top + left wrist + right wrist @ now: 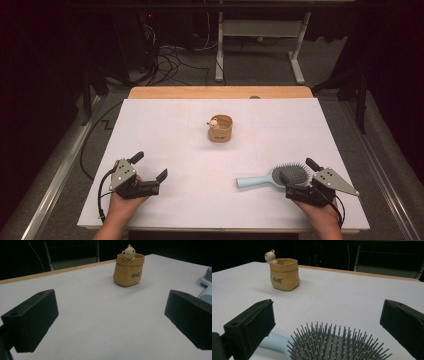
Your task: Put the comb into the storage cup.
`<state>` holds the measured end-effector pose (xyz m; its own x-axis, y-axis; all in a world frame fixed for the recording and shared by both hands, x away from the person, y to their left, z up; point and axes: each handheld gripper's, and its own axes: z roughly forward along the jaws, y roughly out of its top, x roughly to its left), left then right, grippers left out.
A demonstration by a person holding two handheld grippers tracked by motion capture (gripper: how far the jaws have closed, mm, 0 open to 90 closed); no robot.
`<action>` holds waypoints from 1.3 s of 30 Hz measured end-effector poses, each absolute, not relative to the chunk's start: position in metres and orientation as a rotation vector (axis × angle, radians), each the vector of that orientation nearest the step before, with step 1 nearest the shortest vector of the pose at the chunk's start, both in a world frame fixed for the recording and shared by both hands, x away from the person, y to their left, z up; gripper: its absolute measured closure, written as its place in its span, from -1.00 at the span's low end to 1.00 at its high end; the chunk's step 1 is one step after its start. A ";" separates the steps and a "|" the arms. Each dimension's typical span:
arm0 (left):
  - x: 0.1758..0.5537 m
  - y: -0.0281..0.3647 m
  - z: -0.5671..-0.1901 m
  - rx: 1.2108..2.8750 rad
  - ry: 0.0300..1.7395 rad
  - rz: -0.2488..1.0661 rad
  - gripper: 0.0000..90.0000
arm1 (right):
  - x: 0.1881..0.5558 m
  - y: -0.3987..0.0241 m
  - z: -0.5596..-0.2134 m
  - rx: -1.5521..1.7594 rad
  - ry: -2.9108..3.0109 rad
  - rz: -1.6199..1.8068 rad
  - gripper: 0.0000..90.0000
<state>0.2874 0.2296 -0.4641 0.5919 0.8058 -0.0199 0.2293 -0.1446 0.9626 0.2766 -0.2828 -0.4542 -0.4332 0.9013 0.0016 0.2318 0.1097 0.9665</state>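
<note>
**Pale-blue hairbrush sits btwn the right tongs, not yet gripped**

Pale-blue plastic hairbrush [280,176] lies flat on the white tabletop [165,130], bristles up, near the front edge on the person's right. Head is at the right tongs [299,172]; handle runs off toward the middle of the tabletop. In the right gripper view the bristle pad [337,345] lies just ahead, btwn the two black jaws, which stand wide apart w/ nothing pinched. Whether a jaw touches the brush edge, can't tell.

Left tongs [151,166] rest on the tabletop at the person's left, well apart from the brush, jaws also spread wide and empty.

Tan bag-shaped pot [221,128] w/ a small pale figurine [213,122] on its rim stands upright farther back, near the centre, apart from both tongs.

Handling, as a guess: brush looks light and stiff, smooth plastic, so prob. a bit slippery under hard pads. Bristles will flex and give a poor hold, so avoid clamping down on them. Better spots: across the side edges of the head, where the jaws already straddle it, or the handle [252,181], narrower and easier to close on. Held at the head, the handle may droop some; a firm squeeze should do, not fragile.
</note>
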 end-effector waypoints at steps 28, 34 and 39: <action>0.289 0.228 -0.465 1.710 0.846 0.613 -0.91 | 0.265 -0.295 -0.449 1.183 1.749 1.309 -0.13; 0.291 0.229 -0.464 1.709 0.859 0.595 -0.90 | 0.255 -0.299 -0.448 1.198 1.775 1.282 0.38; 0.290 0.228 -0.463 1.705 0.851 0.611 -0.90 | 0.243 -0.303 -0.447 1.216 1.787 1.227 0.98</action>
<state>0.2901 0.2284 -0.4634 0.6116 0.7909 -0.0178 0.2363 -0.1611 0.9582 0.2429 -0.3029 -0.4465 -0.3633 0.9316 -0.0063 0.3291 0.1347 0.9346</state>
